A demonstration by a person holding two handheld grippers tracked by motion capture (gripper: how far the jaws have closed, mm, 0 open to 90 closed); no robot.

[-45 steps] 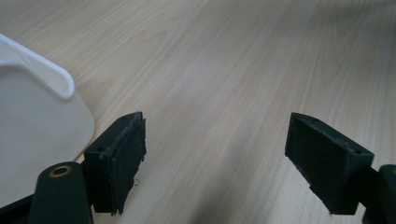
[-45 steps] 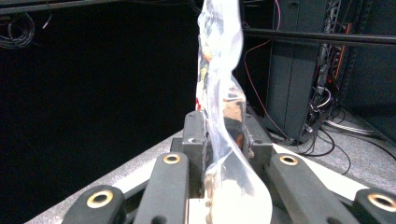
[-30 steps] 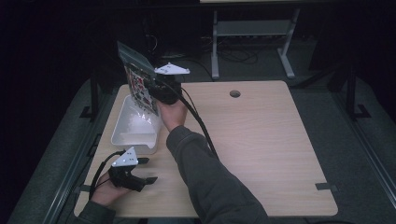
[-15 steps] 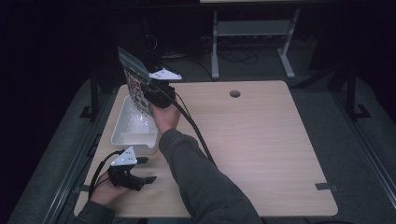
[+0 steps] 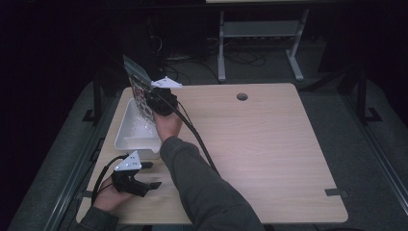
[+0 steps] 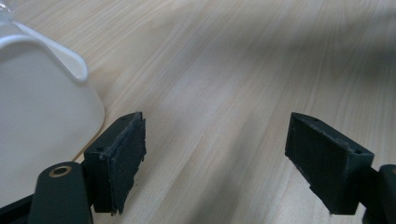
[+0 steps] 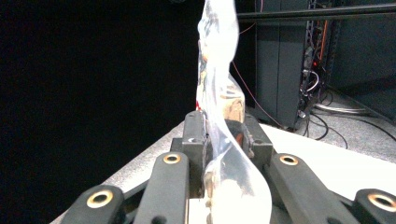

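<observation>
Right gripper view: a clear printed plastic bag (image 7: pixel 219 112) is pinched edge-on between the right gripper's (image 7: pixel 219 154) closed jaws, so slipping toward the white rectangular plastic tray (image 5: pixel 126 137) is risked, while the left gripper (image 6: pixel 215 158) is held spread, empty.

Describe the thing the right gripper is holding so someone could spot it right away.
Start at the wooden table and go to the white tray at its left edge. Above the tray, the right gripper has its jaws clamped on a clear plastic bag, held upright. It is the one printed, see-through item raised off the table.
</observation>
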